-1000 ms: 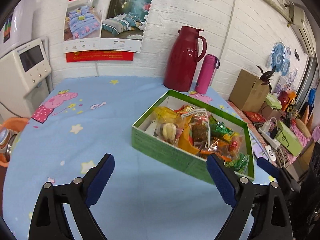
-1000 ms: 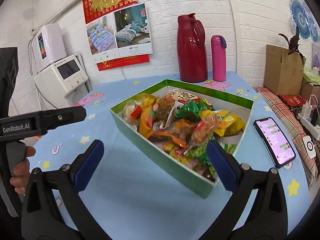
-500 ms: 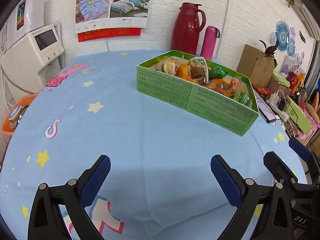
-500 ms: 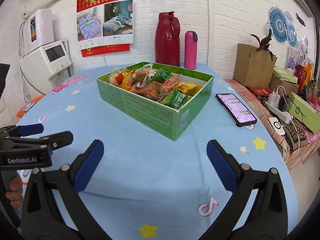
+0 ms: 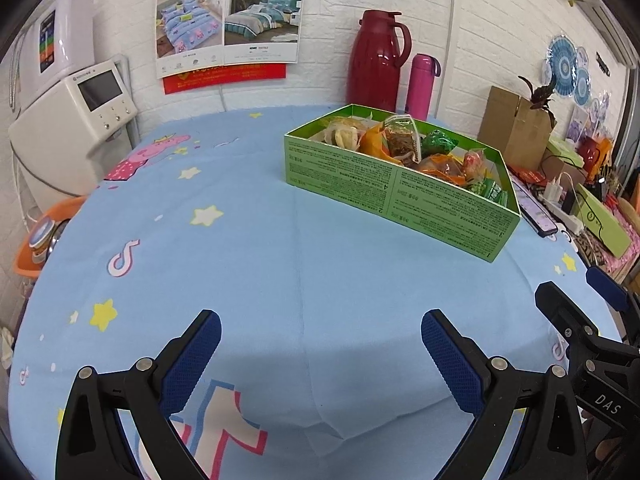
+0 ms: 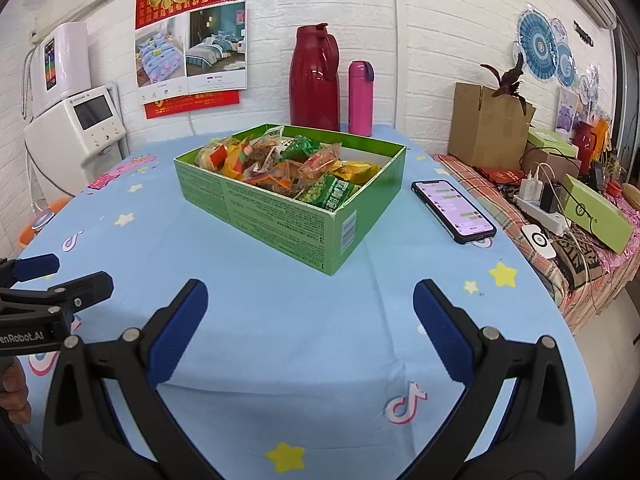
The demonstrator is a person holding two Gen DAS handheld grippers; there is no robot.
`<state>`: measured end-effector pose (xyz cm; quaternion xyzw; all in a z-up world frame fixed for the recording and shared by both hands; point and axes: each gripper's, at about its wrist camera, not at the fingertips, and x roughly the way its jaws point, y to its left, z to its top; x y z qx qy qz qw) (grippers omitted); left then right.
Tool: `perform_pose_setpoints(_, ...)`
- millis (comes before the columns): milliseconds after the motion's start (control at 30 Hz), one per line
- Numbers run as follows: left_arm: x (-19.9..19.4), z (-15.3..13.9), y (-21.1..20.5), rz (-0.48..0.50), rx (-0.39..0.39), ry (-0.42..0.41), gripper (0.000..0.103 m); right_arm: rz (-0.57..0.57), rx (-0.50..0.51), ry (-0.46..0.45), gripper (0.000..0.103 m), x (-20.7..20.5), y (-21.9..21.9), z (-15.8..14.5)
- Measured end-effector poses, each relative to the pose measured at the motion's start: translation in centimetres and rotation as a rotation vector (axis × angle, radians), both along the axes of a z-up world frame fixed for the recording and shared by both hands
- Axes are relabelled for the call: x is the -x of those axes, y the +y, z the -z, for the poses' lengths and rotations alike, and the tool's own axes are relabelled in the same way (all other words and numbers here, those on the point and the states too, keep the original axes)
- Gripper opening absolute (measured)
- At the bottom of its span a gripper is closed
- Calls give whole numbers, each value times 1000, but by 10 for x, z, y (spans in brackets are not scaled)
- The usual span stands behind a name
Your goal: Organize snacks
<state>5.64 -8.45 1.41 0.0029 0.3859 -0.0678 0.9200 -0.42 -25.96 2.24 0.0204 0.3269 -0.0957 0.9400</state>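
— Blue star-print tablecloth (image 6: 280, 320) bare near you; the green cardboard box (image 6: 280, 216) of snack packets (image 6: 320, 168) sits mid-table. How will they handle?

— Likely light, crinkly, slippery. Pinch a sealed edge. Your left gripper (image 5: 320, 344) and right gripper (image 6: 310, 312) gape empty.

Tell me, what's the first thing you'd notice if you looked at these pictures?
The green box heaped with bright snack packets sits in the middle of the blue starry tablecloth. Behind it, by the white brick wall, stand a tall red jug and a pink bottle. A phone with its screen lit lies to the box's right, and both claws are wide open, holding nothing.
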Motion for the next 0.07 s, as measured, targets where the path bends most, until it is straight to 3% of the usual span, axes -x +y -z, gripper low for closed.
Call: perform_pose_setpoints(67, -1, 0, 1, 2, 2, 2, 102, -2, -2, 3, 102, -2, 0, 1)
